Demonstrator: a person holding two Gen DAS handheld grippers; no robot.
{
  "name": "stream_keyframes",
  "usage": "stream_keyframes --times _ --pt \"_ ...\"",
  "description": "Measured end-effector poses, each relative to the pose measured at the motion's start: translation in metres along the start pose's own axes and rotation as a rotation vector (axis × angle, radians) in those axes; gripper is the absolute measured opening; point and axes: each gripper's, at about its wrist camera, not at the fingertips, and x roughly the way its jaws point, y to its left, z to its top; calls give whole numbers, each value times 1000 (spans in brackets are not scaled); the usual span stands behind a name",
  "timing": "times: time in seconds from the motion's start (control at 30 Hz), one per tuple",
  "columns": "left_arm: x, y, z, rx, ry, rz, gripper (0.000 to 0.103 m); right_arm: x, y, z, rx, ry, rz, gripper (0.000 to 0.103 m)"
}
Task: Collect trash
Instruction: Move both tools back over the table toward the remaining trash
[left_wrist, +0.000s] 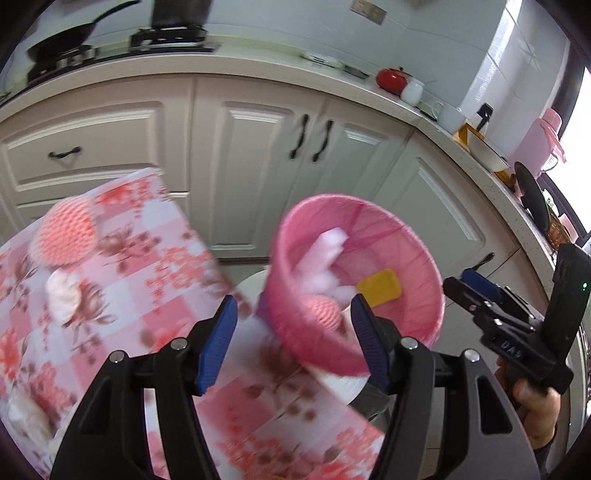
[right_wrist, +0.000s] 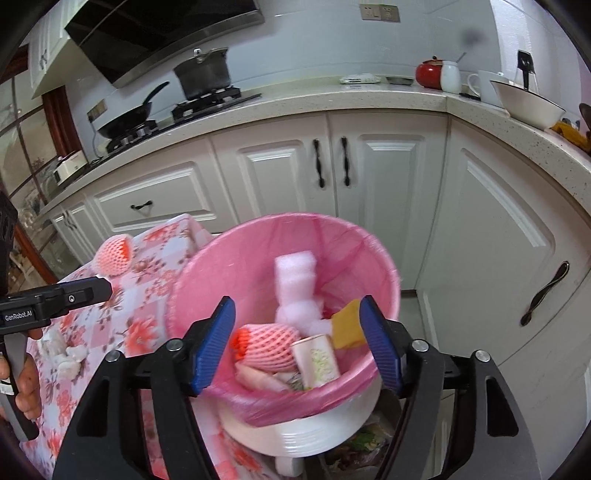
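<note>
A white trash bin with a pink liner stands beside a table with a pink floral cloth. In the bin lie pink foam pieces, a foam net sleeve, a yellow sponge and a small carton. A pink-orange foam net and crumpled white tissue lie on the table; the net also shows in the right wrist view. My left gripper is open and empty over the table edge, by the bin. My right gripper is open and empty above the bin.
White kitchen cabinets and a countertop stand behind. A stove with a pan and a pot is at back left. A red jar, cups and a bowl sit at back right.
</note>
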Motion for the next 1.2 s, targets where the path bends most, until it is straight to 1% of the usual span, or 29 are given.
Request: stream_keyframes --times 0.17,0.4,0.5,0.57,0.73,0.93,1.0,1.07,1.2 --pt "-32 29 -24 -18 -32 51 63 -11 22 -9 -17 0 42 72" --pt "-76 75 -62 -66 -71 143 64 -20 47 -18 -16 5 72 73" --pt "-95 98 -80 -95 -81 192 64 -20 61 -23 -32 18 87 74" --pt "-105 113 -89 -123 -86 205 66 -21 72 -28 -47 25 95 78" --pt "-129 147 -111 -181 -100 269 66 -19 95 -40 -79 53 122 79" --pt "-142 183 -134 -247 -91 318 66 -13 123 -52 -119 90 147 79" --pt "-145 192 -139 -269 -90 325 66 -10 131 -55 -129 99 152 80" --pt "-147 202 -145 -290 -84 333 66 -7 139 -58 -138 108 156 82" --pt "-148 216 -152 -321 -77 341 66 -1 153 -62 -157 127 169 82"
